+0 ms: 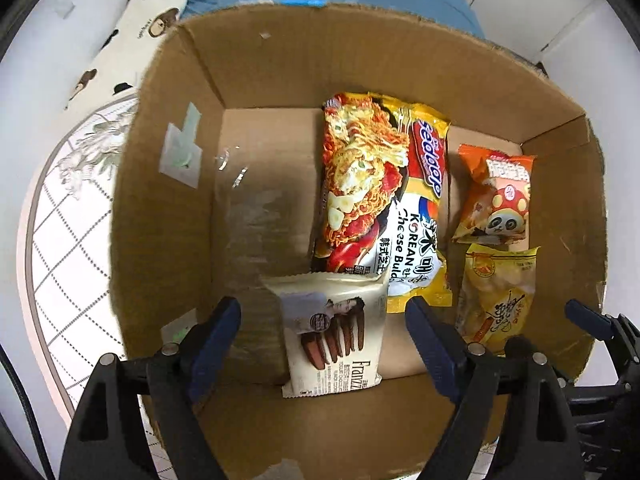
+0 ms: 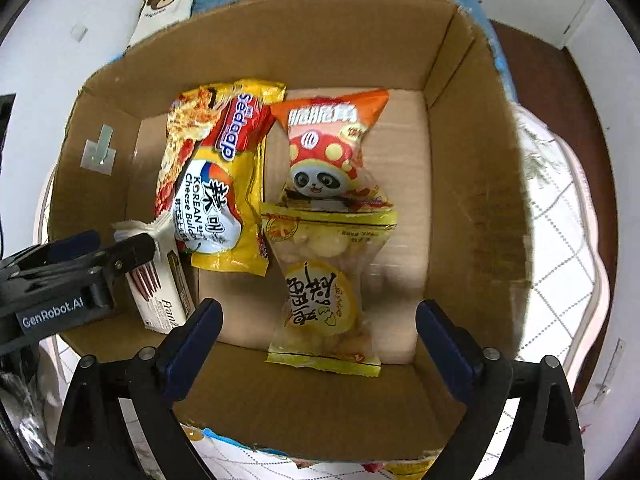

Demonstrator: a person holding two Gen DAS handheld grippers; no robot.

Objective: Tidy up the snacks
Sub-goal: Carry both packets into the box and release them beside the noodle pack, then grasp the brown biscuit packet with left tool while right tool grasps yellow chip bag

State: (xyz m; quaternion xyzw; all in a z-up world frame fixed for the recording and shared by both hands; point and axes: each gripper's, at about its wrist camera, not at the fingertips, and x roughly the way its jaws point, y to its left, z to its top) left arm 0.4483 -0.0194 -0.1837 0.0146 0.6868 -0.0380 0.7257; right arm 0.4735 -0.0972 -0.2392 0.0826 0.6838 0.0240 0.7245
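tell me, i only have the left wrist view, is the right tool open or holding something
Observer: Open. The right tool has its jaws wide apart, with the yellow egg-snack pack lying loose on the box floor below.
Operator: is that pack clear of the panda bag
Observer: No. Its top seal overlaps the lower edge of the panda bag.
Operator: and my cookie pack, flat or not
Observer: Not flat. The cookie pack stands tilted with its crimped end up, and the left tool is open around it.
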